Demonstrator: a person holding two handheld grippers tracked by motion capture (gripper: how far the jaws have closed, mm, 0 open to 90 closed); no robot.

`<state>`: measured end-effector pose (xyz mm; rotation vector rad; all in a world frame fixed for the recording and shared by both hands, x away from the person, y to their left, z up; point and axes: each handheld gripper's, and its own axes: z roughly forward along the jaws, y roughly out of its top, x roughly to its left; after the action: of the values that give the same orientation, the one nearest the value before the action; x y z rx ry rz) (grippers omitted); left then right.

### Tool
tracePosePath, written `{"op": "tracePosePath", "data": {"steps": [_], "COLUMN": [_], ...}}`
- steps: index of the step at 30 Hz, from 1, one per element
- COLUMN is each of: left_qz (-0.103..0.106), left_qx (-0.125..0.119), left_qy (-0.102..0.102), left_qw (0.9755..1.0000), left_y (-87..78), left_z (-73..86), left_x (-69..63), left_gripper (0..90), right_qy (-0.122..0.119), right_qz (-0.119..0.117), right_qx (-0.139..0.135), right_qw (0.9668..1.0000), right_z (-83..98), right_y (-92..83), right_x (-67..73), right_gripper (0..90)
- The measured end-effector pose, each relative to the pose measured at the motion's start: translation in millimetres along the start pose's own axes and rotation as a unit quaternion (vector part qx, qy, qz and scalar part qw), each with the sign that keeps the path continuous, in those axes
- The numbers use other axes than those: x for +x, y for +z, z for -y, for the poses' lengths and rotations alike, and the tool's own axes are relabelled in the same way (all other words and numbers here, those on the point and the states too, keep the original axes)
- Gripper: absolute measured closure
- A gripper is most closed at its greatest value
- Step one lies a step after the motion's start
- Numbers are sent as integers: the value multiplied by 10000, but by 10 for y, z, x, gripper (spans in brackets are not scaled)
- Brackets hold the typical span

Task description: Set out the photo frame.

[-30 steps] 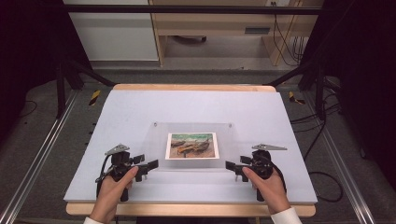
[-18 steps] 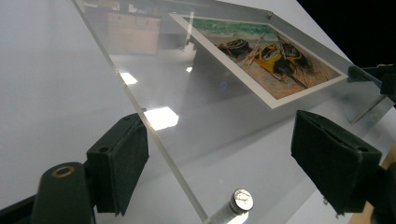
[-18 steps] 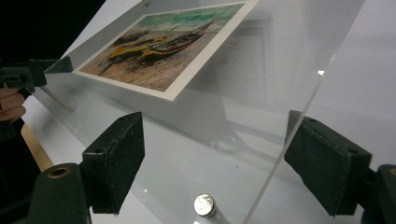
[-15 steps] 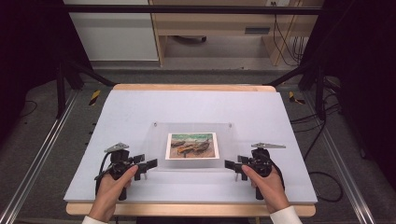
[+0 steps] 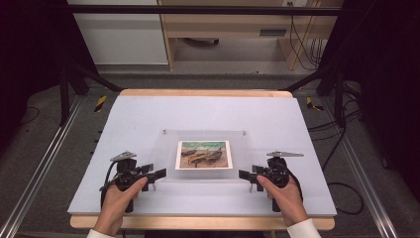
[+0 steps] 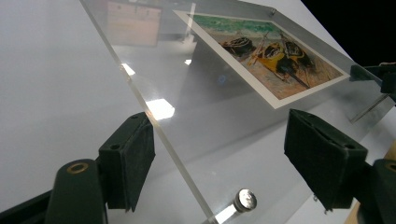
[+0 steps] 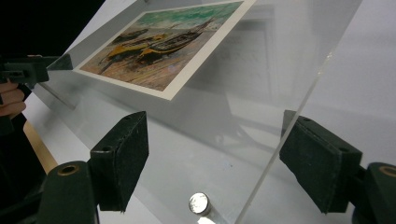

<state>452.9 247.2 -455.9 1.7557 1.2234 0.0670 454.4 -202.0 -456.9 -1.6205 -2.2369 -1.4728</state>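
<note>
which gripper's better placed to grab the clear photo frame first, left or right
Roughly even, slight edge to the left gripper: the acrylic frame edge and corner standoff already sit between its open jaws, which have just been closing. The right gripper straddles its corner likewise, a touch wider.

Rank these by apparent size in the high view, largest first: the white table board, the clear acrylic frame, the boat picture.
1. White table board, the largest.
2. Clear acrylic frame, lying flat on it.
3. Boat picture, inside the frame's outline, so the smallest.
</note>
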Motion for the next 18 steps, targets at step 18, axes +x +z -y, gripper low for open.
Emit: {"op": "tracePosePath", "data": {"steps": [18], "left_qz": [-213], "left_qx": [-157], "left_qy": [249], "left_qw": [9993], "left_y": [-28], "left_z": [-56], "left_x": [-16], "left_gripper": [308], "right_qy": [-348], "right_qz": [160], "right_qx": [-161], "right_qw": [9991], "right_z": [-80], "right_y": [-24], "right_x": [24], "right_gripper": [324]}}
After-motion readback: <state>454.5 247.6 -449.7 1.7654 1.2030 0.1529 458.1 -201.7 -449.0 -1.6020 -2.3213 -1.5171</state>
